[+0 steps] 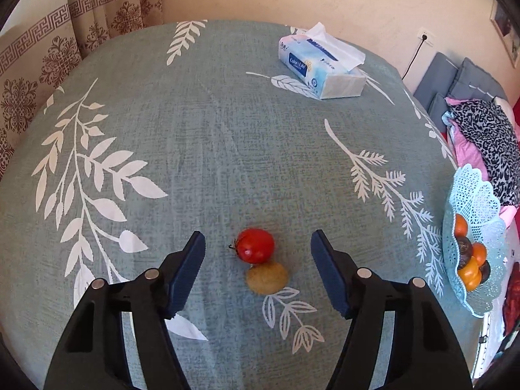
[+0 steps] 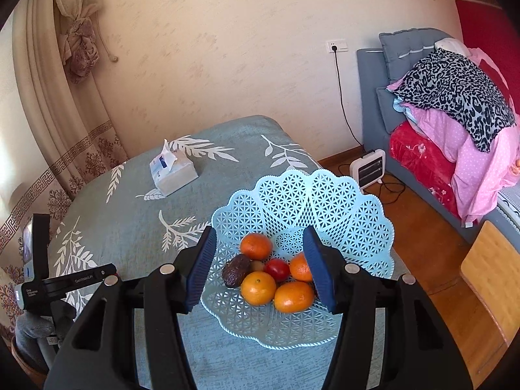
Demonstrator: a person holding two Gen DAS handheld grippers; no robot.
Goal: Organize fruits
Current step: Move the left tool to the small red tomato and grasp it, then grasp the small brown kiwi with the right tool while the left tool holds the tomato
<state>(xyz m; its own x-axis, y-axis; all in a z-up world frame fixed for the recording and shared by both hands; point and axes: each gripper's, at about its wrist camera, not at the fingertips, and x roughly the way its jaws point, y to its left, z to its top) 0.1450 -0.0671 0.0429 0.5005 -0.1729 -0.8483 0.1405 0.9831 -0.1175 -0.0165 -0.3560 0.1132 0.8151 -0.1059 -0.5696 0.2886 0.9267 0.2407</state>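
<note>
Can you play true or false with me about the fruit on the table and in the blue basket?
1. A red tomato and a kiwi lie touching on the tablecloth. True.
2. The left gripper is squeezing the tomato. False: its fingers stand open on either side, not touching it.
3. The light blue basket holds several oranges and a dark avocado. True.
4. The basket is empty. False: it also holds a small red fruit among the oranges.
5. The tissue pack sits inside the basket. False: it lies on the tablecloth, far from the basket.
6. The right gripper holds nothing. True: it is open above the basket.
</note>
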